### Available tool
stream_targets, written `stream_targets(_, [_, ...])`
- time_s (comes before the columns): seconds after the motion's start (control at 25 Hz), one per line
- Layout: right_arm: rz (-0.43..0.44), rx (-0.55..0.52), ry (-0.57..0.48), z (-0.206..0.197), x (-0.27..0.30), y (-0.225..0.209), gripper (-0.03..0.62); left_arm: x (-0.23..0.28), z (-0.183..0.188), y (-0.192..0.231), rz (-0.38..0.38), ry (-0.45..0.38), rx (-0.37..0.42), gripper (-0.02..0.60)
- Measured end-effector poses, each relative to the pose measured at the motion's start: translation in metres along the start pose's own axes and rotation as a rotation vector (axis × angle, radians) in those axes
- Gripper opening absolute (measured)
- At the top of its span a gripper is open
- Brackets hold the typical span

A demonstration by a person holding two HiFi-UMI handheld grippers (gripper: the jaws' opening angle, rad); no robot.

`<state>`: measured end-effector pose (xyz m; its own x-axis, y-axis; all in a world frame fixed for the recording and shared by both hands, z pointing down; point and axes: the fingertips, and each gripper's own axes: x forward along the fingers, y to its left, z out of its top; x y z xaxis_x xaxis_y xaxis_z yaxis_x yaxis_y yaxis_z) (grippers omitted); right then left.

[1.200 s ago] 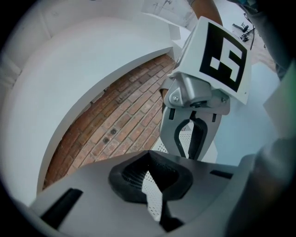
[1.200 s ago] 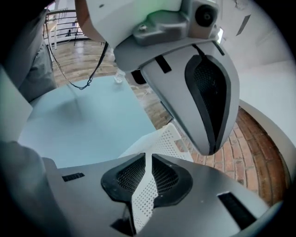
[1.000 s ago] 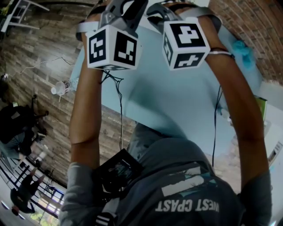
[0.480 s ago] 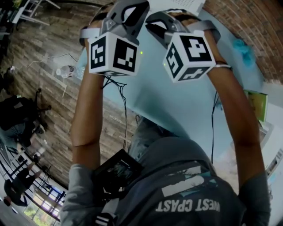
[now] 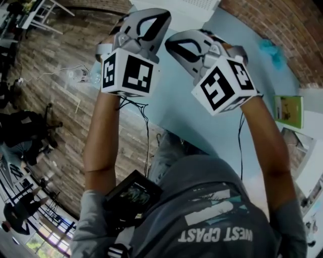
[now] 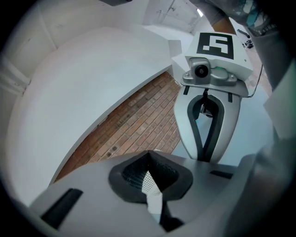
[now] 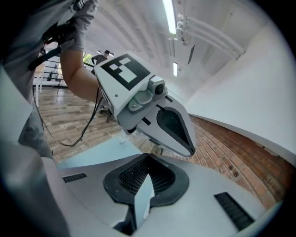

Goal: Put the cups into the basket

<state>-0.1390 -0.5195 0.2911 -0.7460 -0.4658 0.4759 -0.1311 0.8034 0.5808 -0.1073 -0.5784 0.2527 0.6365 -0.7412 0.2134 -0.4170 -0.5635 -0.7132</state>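
No cup or basket shows in any view. Both grippers are held up side by side over the light blue table (image 5: 202, 121), pointing away from the person. My left gripper (image 5: 150, 11) is shut and empty; in its own view its jaws (image 6: 148, 155) meet at the tips. My right gripper (image 5: 174, 44) has just been closing with nothing between its jaws, and in its own view they (image 7: 148, 156) now meet, shut. Each gripper view shows the other gripper close by: the right gripper (image 6: 203, 155) and the left gripper (image 7: 187, 148).
A green booklet (image 5: 288, 111) and a turquoise cloth (image 5: 272, 53) lie at the table's right side. A plastic bottle (image 5: 81, 75) lies on the wooden floor at left. Cables (image 5: 144, 131) hang from the grippers. A brick wall (image 6: 138, 125) runs behind.
Both grippers have shifted across the picture. The right gripper has rolled, and its marker cube now sits lower and further right. The bottle and booklet have slid in the view as the head turned.
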Motion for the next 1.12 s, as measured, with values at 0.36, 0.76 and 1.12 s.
stream_targets(0.36, [-0.001,0.049,-0.114,0.036,-0.068,0.045,0.015,-0.044,0.043,-0.027,0.003,-0.049,-0.059,0.0])
stream_targets(0.76, [-0.002,0.075,-0.205,0.08,-0.118,0.098,0.014,-0.1,0.069,-0.047,0.019,-0.064,-0.097,0.002])
stream_targets(1.12, [-0.007,0.107,-0.228,0.09,-0.155,0.139,0.014,-0.139,0.093,-0.075,0.054,-0.079,-0.151,0.0])
